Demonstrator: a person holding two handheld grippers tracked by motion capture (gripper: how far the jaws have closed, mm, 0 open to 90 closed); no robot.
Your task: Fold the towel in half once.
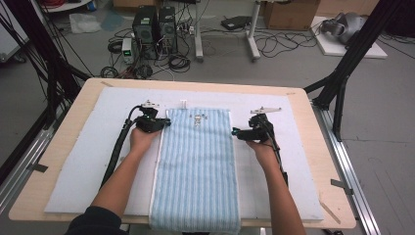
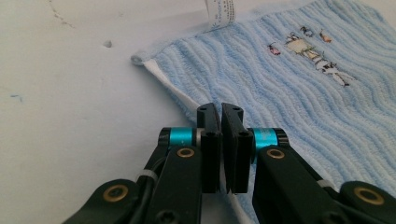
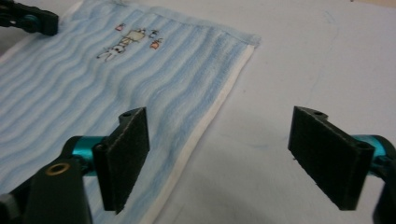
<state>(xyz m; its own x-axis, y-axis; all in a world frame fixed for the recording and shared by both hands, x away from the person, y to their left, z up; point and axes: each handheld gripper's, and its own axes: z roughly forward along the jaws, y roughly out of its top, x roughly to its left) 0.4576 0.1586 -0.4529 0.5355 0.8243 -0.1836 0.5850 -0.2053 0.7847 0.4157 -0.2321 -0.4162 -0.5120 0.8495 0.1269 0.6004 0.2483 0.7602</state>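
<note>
A light blue striped towel (image 1: 195, 166) with a white hem lies flat on the pale mat (image 1: 83, 166), and its near end hangs over the table's front edge. A small embroidered figure (image 1: 197, 118) sits near its far end. My left gripper (image 1: 164, 123) is at the towel's left hem near the far corner. In the left gripper view, the left gripper (image 2: 220, 108) is shut with the white hem of the towel (image 2: 289, 93) running in between its pads. My right gripper (image 1: 235, 132) is at the right hem. In the right gripper view, the right gripper (image 3: 220, 114) stands open above that hem of the towel (image 3: 93, 84).
The mat covers most of the wooden table (image 1: 58, 142), with bare mat on both sides of the towel. A white label (image 2: 219, 11) sticks out at the towel's far edge. Black frame posts (image 1: 342, 73) stand beside the table. Computers (image 1: 154, 27) and cables lie on the floor beyond.
</note>
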